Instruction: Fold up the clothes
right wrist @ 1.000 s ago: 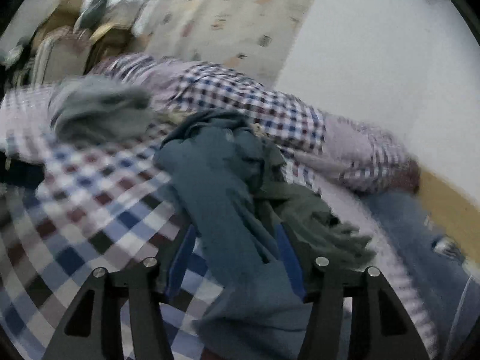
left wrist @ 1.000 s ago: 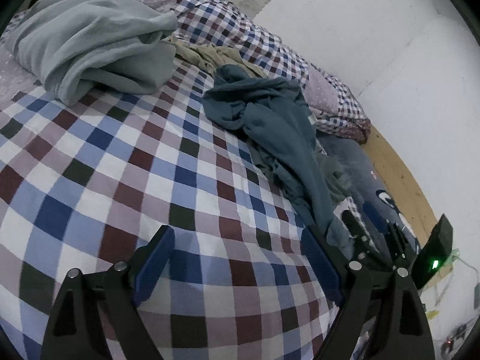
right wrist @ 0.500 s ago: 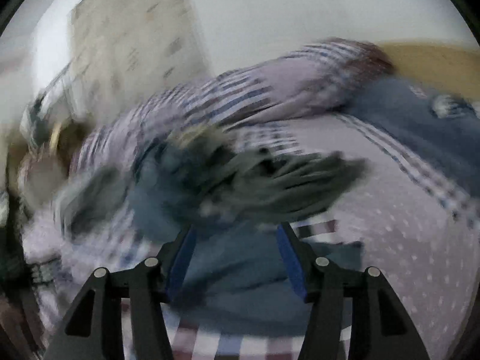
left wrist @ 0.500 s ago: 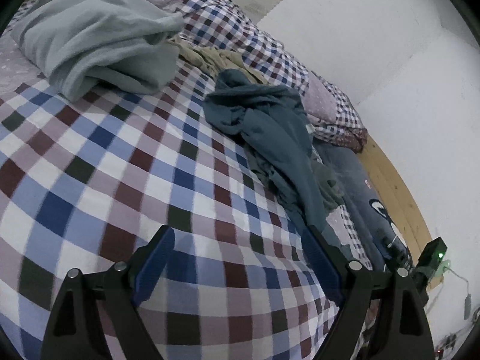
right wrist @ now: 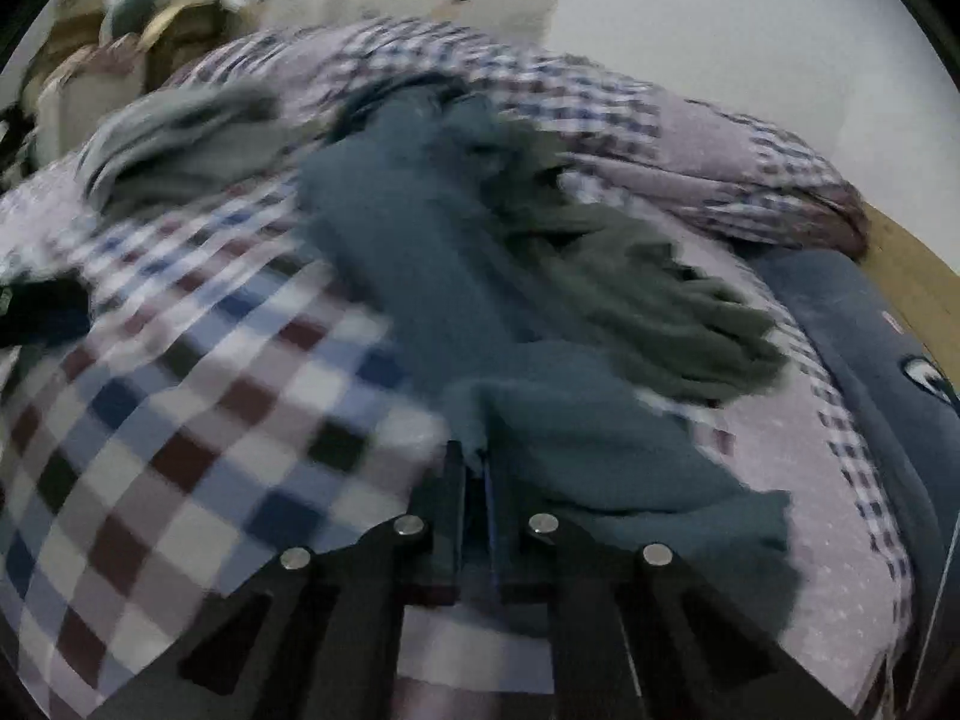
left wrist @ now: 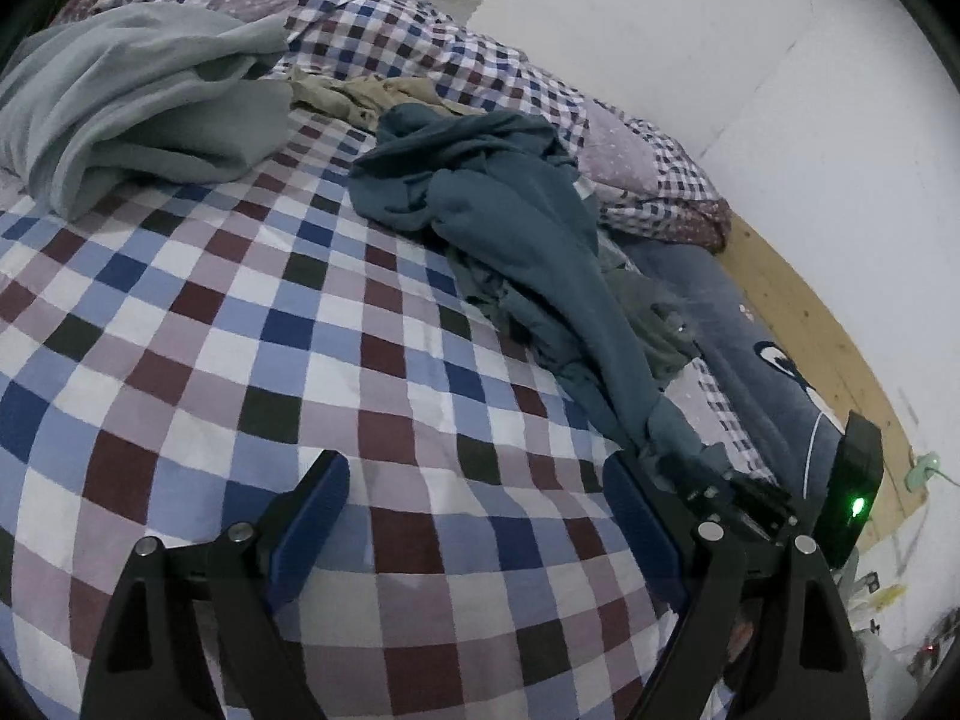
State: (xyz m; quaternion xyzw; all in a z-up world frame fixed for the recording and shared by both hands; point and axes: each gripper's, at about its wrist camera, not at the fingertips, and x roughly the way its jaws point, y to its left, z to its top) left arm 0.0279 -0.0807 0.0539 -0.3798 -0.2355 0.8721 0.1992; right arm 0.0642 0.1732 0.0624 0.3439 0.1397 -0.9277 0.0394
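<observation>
A teal-blue garment (left wrist: 516,222) lies crumpled on the checked bedspread (left wrist: 240,324), stretched in a long strip toward the lower right. My right gripper (left wrist: 678,456) is shut on the strip's near end there. In the right wrist view the right gripper (right wrist: 474,468) has its jaws closed together on the edge of the teal garment (right wrist: 420,252). A grey-green garment (right wrist: 648,288) lies under and beside it. My left gripper (left wrist: 474,510) hovers open over the bedspread, nothing between its blue pads.
A light grey garment (left wrist: 138,102) is heaped at the back left, with a beige one (left wrist: 372,90) behind the teal pile. A checked duvet (left wrist: 600,114) runs along the white wall. A dark blue blanket (left wrist: 762,360) covers the bed's right edge.
The right gripper's jaws went from apart around the teal cloth to closed on it, and the garment has been drawn out toward the near right. The left gripper stayed open, drifting slightly.
</observation>
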